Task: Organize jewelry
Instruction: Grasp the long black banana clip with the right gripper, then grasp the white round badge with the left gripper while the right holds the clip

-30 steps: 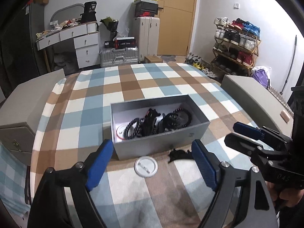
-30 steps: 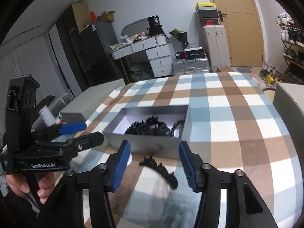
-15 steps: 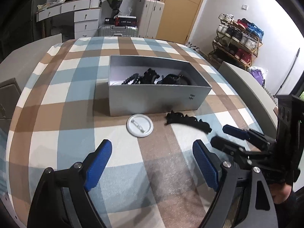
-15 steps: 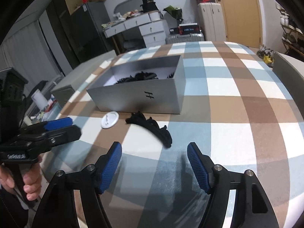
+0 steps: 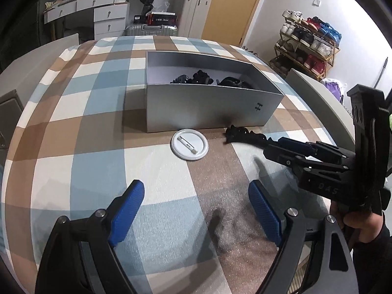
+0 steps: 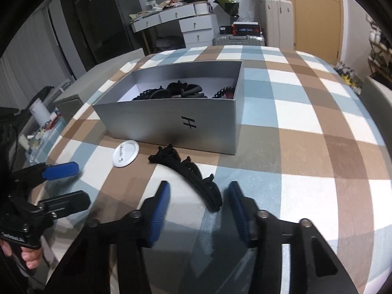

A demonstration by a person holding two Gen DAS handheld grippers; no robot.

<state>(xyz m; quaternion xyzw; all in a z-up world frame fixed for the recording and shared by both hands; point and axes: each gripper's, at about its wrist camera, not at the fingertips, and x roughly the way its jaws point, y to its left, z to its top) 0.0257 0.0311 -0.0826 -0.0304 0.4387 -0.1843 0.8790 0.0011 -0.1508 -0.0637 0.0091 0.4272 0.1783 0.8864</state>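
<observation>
A grey open box [image 5: 210, 107] [image 6: 171, 125] sits on the checked tablecloth and holds several black bracelets and hair pieces [image 6: 176, 90]. A long black hair clip [image 6: 191, 174] [image 5: 245, 134] lies on the cloth in front of the box. A white round pin badge [image 5: 189, 144] [image 6: 125, 153] lies to its left. My right gripper [image 6: 198, 205] is open, its blue pads on either side of the clip's near end. My left gripper [image 5: 196, 210] is open and empty, low over the cloth short of the badge.
The table [image 5: 85, 127] has grey chair backs around it, one at the right [image 5: 318, 103]. A dresser [image 5: 98, 14], suitcases and a shoe rack [image 5: 308, 41] stand behind. Each gripper shows in the other's view, right [image 5: 289, 147] and left [image 6: 61, 183].
Both grippers have dropped lower and closer to the cloth. The right gripper has moved forward until its pads straddle the near end of the black clip.
</observation>
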